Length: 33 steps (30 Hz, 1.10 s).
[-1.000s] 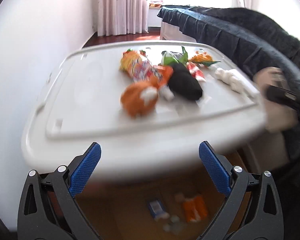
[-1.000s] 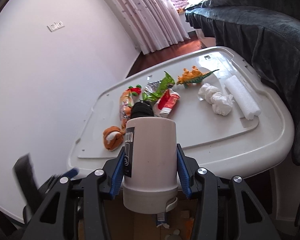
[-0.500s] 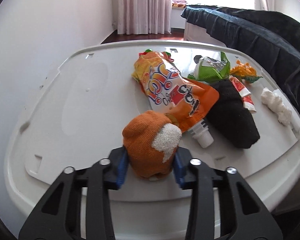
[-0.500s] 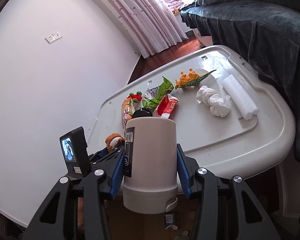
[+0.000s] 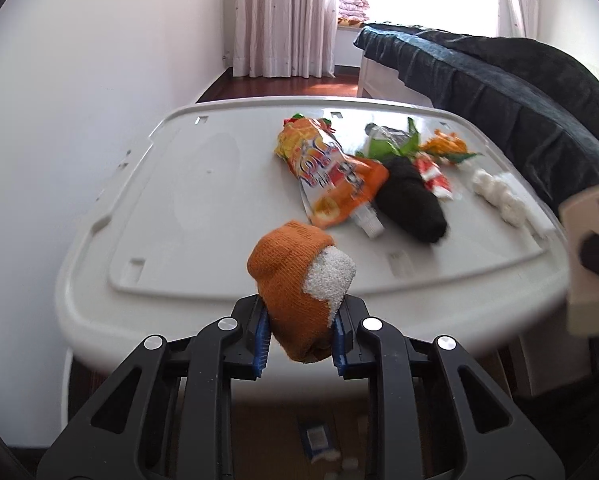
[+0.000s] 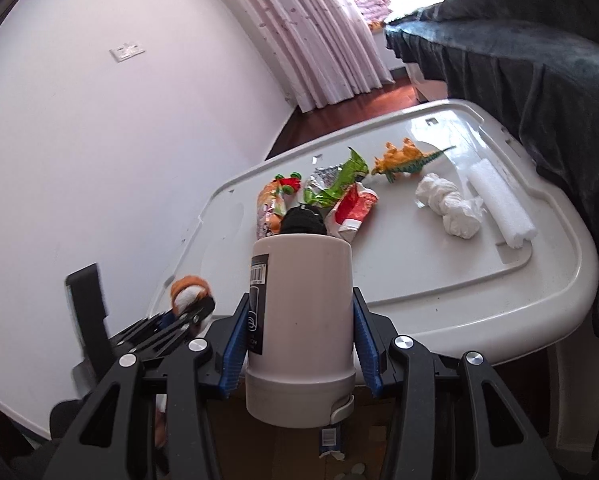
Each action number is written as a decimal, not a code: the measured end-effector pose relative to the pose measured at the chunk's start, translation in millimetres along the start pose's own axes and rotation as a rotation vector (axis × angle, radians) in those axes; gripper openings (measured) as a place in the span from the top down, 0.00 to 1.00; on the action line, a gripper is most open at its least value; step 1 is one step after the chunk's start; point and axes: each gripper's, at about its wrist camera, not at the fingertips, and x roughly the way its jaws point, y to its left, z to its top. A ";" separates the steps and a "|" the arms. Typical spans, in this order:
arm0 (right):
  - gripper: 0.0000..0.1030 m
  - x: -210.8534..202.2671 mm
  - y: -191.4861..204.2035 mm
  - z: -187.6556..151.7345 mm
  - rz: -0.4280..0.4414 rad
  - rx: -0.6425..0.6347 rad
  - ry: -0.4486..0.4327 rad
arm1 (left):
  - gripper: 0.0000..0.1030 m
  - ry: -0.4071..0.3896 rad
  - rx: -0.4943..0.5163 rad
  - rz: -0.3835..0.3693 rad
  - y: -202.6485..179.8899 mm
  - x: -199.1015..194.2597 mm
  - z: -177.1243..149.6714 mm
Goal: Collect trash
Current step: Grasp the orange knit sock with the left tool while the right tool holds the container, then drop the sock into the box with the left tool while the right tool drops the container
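My left gripper (image 5: 299,340) is shut on an orange and white sock (image 5: 299,280) and holds it above the near edge of the white plastic lid (image 5: 179,208); the sock also shows in the right wrist view (image 6: 189,292). My right gripper (image 6: 299,344) is shut on a white cylindrical container (image 6: 299,320), held off the lid's near edge; it shows blurred in the left wrist view (image 5: 591,264). On the lid lie an orange snack pouch (image 5: 331,176), a black sock (image 5: 411,204), a green wrapper (image 6: 339,180), a red wrapper (image 6: 353,208), crumpled tissue (image 6: 451,204) and a foam roll (image 6: 499,204).
An orange toy dinosaur (image 6: 403,160) lies at the lid's far side. A dark blanket-covered bed (image 6: 539,60) runs along the right. A white wall (image 5: 79,80) is on the left. A cardboard box with scraps (image 5: 319,440) sits on the floor below the lid's near edge.
My left gripper closed on the orange and white sock and lifted it back off the lid toward the near edge. My right gripper keeps hold of the container.
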 end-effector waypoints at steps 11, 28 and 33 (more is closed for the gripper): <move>0.55 -43.2 42.9 -109.2 -0.042 -0.097 0.006 | 0.77 0.124 0.015 -0.002 1.3 -73.1 -115.7; 0.55 -12.2 48.9 -141.2 -0.108 -0.128 0.139 | 0.77 0.243 -0.024 -0.010 16.1 -43.0 -143.0; 0.55 -13.2 47.4 -140.6 -0.106 -0.121 0.136 | 0.77 0.243 -0.025 -0.008 17.2 -42.0 -142.0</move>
